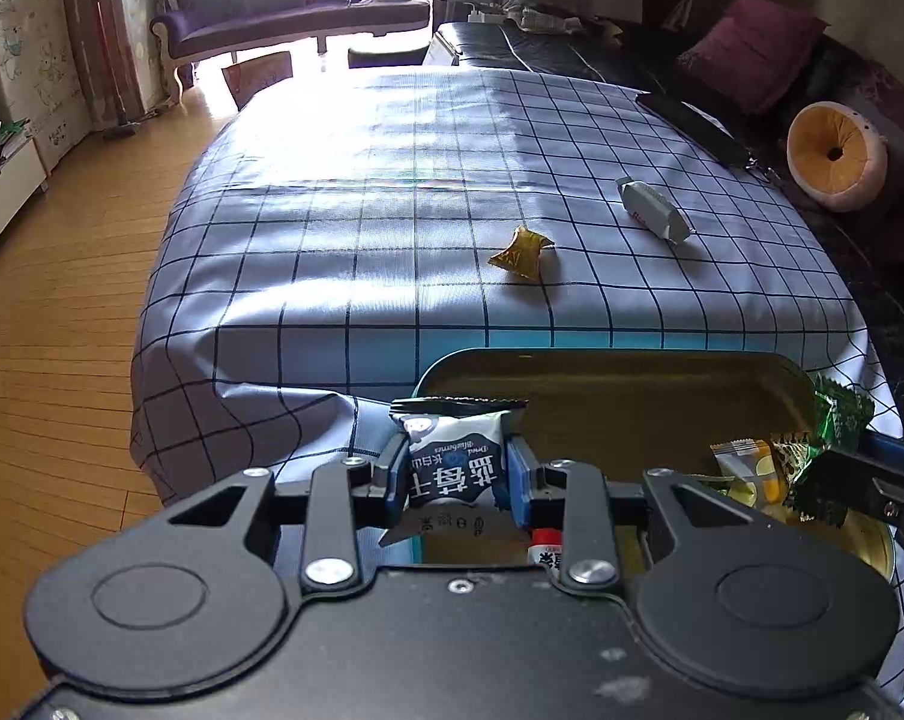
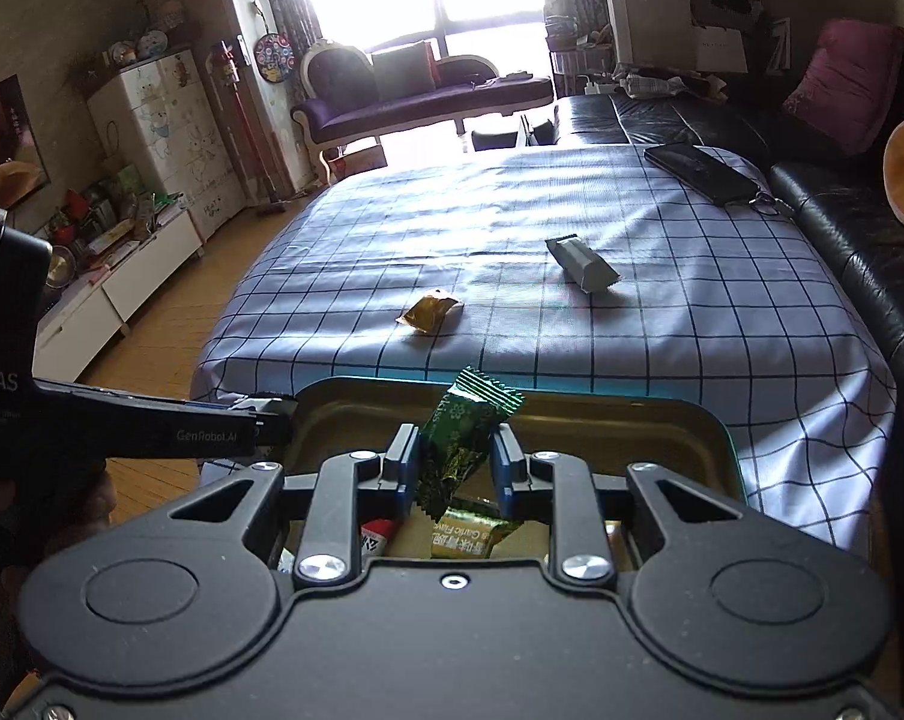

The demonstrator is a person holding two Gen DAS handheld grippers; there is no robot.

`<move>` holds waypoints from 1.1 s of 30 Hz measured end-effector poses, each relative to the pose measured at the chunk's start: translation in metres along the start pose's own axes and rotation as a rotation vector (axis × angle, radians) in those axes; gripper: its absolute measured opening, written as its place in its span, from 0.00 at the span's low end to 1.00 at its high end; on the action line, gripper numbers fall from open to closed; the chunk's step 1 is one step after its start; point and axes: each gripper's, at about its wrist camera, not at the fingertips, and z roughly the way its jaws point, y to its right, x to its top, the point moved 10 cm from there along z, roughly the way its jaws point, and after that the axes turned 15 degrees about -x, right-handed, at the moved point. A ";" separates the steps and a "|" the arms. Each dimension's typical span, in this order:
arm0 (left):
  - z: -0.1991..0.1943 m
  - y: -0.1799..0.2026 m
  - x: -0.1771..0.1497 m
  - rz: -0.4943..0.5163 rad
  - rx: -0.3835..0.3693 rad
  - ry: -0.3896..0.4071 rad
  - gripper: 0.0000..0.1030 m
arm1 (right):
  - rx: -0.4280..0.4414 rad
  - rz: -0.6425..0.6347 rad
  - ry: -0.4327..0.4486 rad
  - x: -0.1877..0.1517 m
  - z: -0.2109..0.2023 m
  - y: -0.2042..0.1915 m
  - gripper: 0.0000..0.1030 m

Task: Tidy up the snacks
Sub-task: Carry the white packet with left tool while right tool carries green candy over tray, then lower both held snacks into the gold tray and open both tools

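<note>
Left wrist view showed the checked table point(image 1: 344, 228), its near edge carrying my gold tin point(image 1: 632, 372), partly filled. My left gripper point(image 1: 457, 468) was clamped on a white packet point(image 1: 455, 456), my right gripper point(image 2: 455, 468) on a green packet point(image 2: 470, 420), both over the tin. A grey packet point(image 1: 653, 210) and gold candy point(image 1: 521, 252) remained mid-table; nothing blocked them.

"GenRobot.AI" and "DAS" stand on the left gripper point(image 2: 266, 414); "Garlic Flavor" on an olive packet point(image 2: 464, 534).
</note>
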 end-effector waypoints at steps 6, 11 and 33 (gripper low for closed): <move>0.003 0.007 -0.009 0.034 0.011 0.001 0.31 | -0.027 0.003 -0.024 -0.017 -0.003 -0.002 0.33; 0.008 0.012 -0.020 0.031 -0.009 -0.031 0.31 | -0.050 -0.022 -0.031 -0.029 -0.007 -0.006 0.33; 0.007 0.021 -0.025 0.088 -0.010 -0.022 0.34 | -0.093 -0.020 -0.111 -0.046 0.001 -0.001 0.40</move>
